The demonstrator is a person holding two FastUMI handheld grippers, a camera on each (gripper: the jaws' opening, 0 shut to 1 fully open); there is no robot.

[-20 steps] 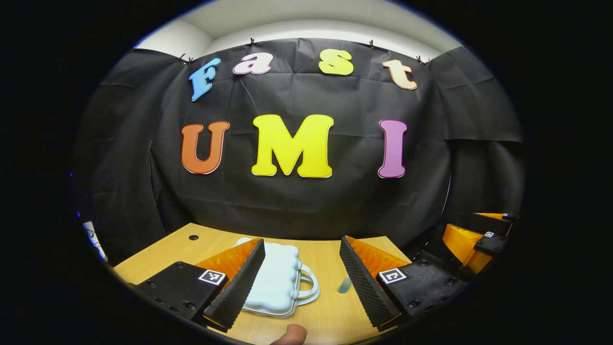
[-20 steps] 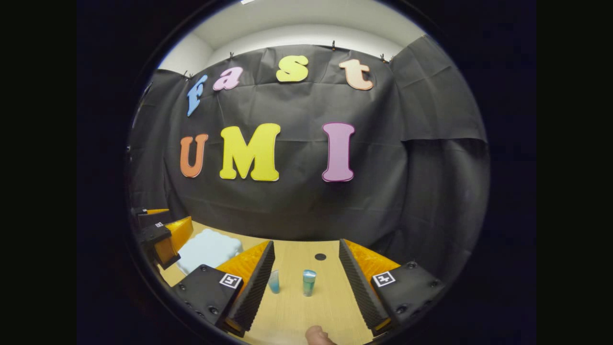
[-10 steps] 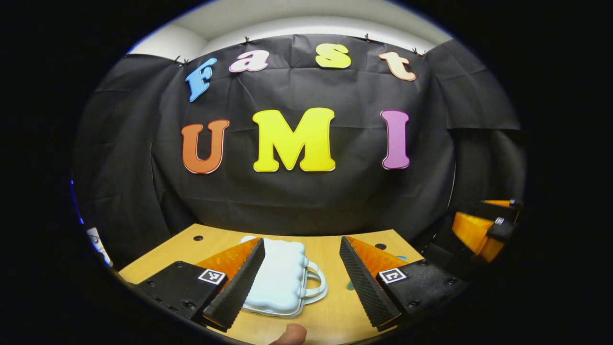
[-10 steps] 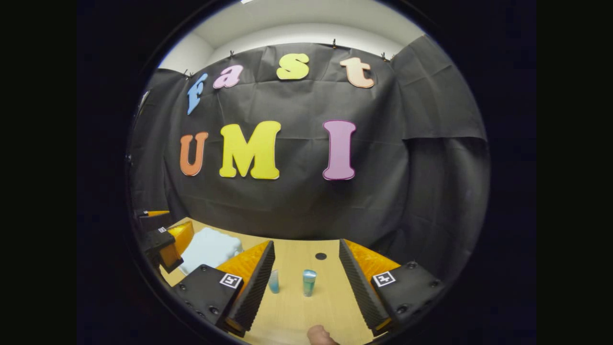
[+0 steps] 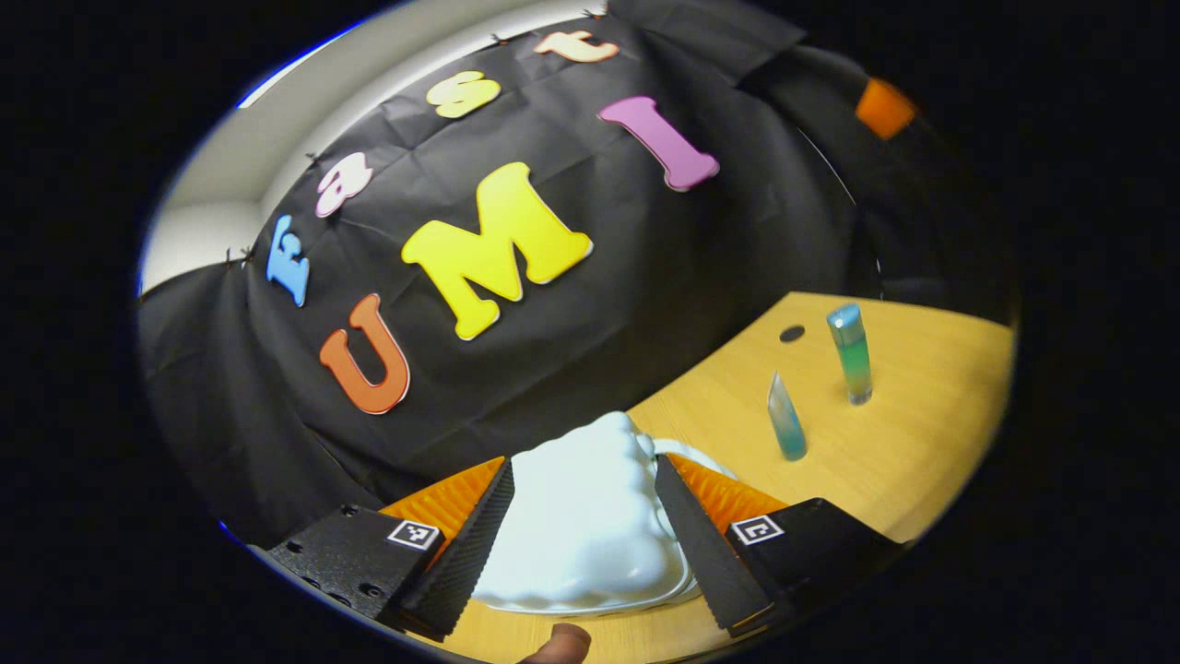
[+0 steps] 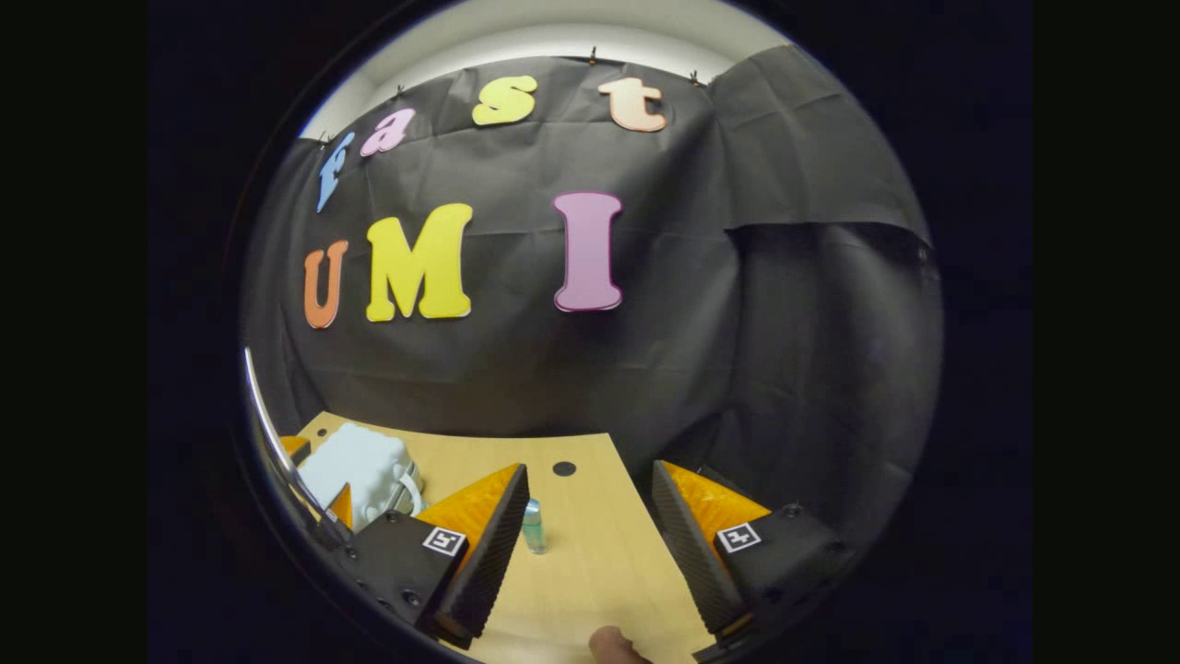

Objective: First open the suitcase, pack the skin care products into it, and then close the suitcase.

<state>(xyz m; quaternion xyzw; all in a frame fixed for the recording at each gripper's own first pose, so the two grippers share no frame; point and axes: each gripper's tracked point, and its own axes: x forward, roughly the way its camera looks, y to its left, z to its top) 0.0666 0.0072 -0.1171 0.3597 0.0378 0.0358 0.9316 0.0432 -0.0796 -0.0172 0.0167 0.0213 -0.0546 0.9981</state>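
Nearby, two skin care tubes (image 5: 786,420) stand upright on counter (image 5: 908,443); closed white suitcase (image 5: 581,526) lies flat between gaping left tongs (image 5: 583,544). Right tongs (image 6: 590,544) gape, holding nothing.

We see a table (image 5: 913,443) of pale wood-look board, smooth and matt, with fine grain. The suitcase (image 5: 581,516) looks like moulded plastic, white, smooth, with a soft sheen on its bumpy shell. Both skin care pieces, the small tube (image 5: 786,420) and the tall bottle (image 5: 850,355), appear translucent glossy plastic. The booth wall (image 6: 645,369) is matt black cloth, creased. The left gripper (image 5: 583,539) has ribbed, matt pads (image 5: 461,563).
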